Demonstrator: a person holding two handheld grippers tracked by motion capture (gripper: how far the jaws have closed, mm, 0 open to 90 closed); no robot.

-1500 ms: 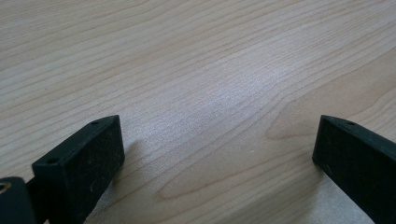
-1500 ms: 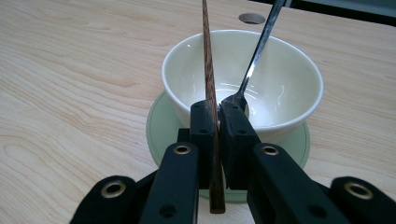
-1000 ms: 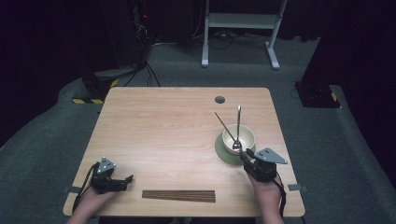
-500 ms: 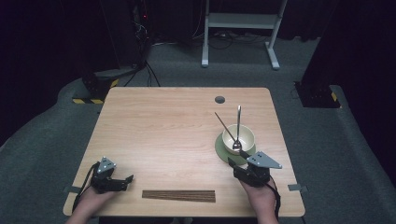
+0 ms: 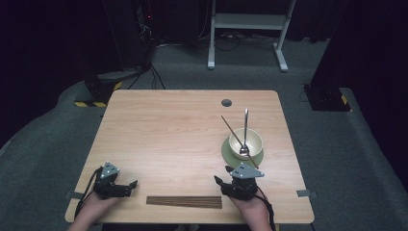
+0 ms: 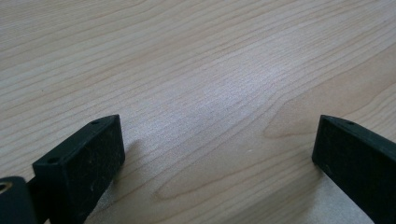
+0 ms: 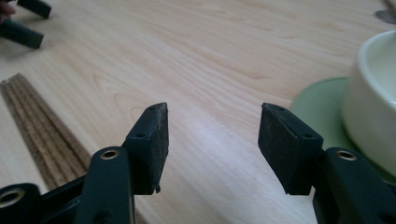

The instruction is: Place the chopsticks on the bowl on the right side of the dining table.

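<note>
Two pairs of black jaws standing apart with nothing between them, bare wood showing in each gap. Left gripper low on the pale wooden table near its front left corner, spread wide in the left gripper view, held by a hand coming in from the bottom edge. Right gripper near the front edge right of centre, grey three-cornered plate on top, parted over open tabletop in the right gripper view, held by the other hand. Just beside that gripper, toward the left one, a flat dark brown bundle of wooden sticks lying parallel to the front edge; seen also at the left of the right gripper view. Beyond the right gripper, close by, a cream round bowl seated on a pale green saucer, with a metal spoon and a thin dark stick leaning out of it. Farther back, a small round grey hole in the tabletop. Around the table, grey carpet.
</note>
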